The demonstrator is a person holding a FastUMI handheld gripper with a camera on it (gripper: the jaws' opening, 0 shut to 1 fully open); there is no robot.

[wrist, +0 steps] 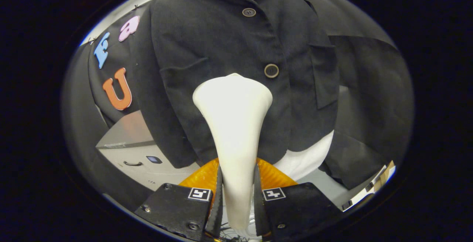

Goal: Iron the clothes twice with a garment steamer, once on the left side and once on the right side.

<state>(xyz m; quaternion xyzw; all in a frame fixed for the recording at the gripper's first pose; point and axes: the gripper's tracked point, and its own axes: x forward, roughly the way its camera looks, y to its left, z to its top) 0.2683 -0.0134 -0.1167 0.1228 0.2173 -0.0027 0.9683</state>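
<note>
A dark grey jacket (221, 50) with two round buttons hangs on a white form straight ahead of me. My gripper (237, 184) is shut on the narrow white handle of the garment steamer (232, 123). The steamer widens into a flat head that rests against the jacket's lower front, just left of the lower button (271, 71) and below the upper button (249, 12). The white form (306, 159) shows under the jacket's hem. A patch pocket sits on the jacket to the right of the buttons.
A pale cabinet with a drawer handle (133, 149) stands low on the left, behind the jacket's hem. Black cloth walls surround the booth. An orange disc (201, 177) lies just beyond the fingers, under the steamer.
</note>
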